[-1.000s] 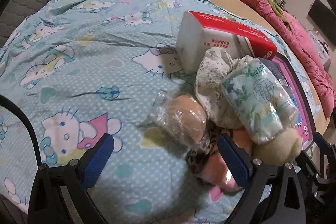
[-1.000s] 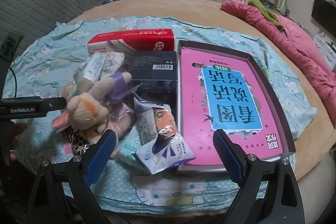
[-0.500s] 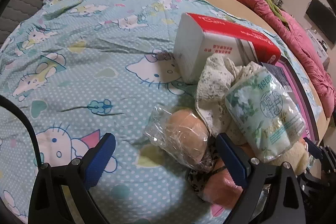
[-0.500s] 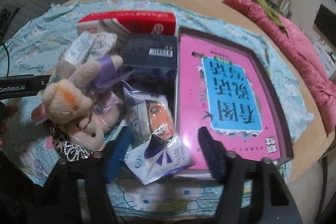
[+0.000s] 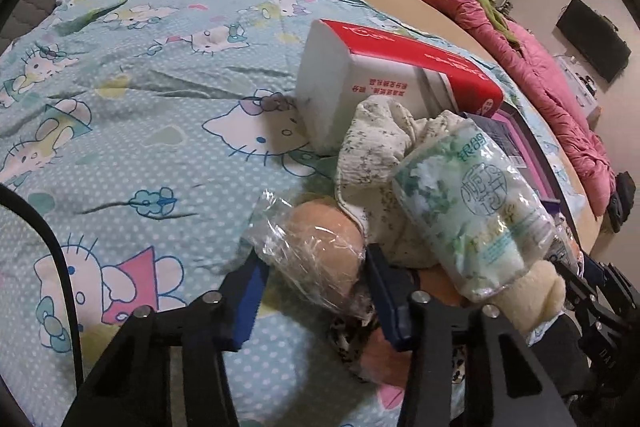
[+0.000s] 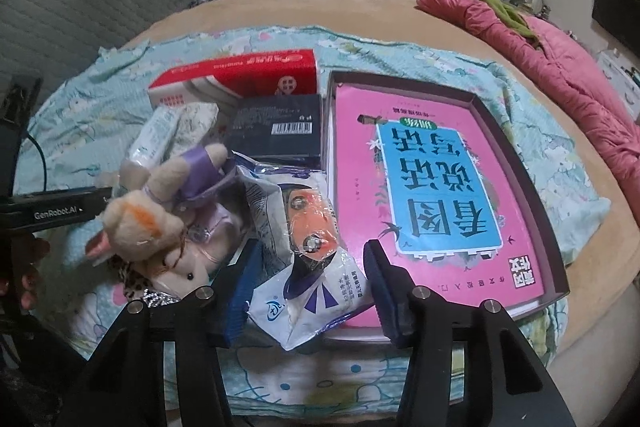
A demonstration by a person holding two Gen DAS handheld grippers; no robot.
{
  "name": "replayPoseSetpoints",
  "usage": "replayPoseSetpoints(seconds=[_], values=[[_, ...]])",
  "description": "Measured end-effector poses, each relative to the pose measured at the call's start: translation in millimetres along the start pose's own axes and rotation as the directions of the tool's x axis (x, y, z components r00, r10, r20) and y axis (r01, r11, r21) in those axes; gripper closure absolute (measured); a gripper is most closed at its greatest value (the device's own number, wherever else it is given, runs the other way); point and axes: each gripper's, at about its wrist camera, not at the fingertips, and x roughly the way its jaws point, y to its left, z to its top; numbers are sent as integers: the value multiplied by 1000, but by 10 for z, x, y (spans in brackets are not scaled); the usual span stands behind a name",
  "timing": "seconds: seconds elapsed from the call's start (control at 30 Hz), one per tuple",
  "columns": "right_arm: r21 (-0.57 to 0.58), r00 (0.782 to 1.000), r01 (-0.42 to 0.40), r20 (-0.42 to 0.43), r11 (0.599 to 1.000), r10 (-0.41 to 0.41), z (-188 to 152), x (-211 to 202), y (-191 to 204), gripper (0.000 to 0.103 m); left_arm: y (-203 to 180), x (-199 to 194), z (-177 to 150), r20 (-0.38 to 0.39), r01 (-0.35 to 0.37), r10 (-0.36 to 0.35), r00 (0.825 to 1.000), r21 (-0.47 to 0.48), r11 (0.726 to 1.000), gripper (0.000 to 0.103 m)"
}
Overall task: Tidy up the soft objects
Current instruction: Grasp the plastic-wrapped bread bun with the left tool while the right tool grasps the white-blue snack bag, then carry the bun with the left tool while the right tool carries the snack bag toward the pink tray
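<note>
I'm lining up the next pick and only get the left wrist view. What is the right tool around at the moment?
Observer: The right tool brackets a white-and-blue sachet with something orange inside. Its jaws have just been closing, and the pads are at the sachet's edges.
Operator: What is the cream fuzz under the green tissue pack?
Observer: A plush rabbit with a purple bow, lying left of the sachet.
Operator: And the purple edge beyond?
Observer: A dark tray holding a pink book.
</note>
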Motion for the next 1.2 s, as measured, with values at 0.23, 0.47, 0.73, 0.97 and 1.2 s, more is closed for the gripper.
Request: replayPoseSetpoints(seconds=[0.23,0.47,0.73,0.97,1.2], values=[[8,999,-12,41,1000,11,7,-129,4,49,85,-88,-10,24,18,-18,1000,-30,999,58],[34,997,-25,71,999,22,8,-226,-59,50,143,-294,-101,49,0,2,999,-52,999,58],[63,993,-34,114,997,26,26,-357,-141,50,21,-665,-125,128,-21,25,991,-32,999,58],[97,988,-42,152,994,27,36,-475,-234,50,-235,-927,-104,176,-1,-2,984,21,1000,58],[135,982,-45,189,990,19,52,-589,-360,50,-583,-1087,-105,196,21,-36,980,77,997,58]])
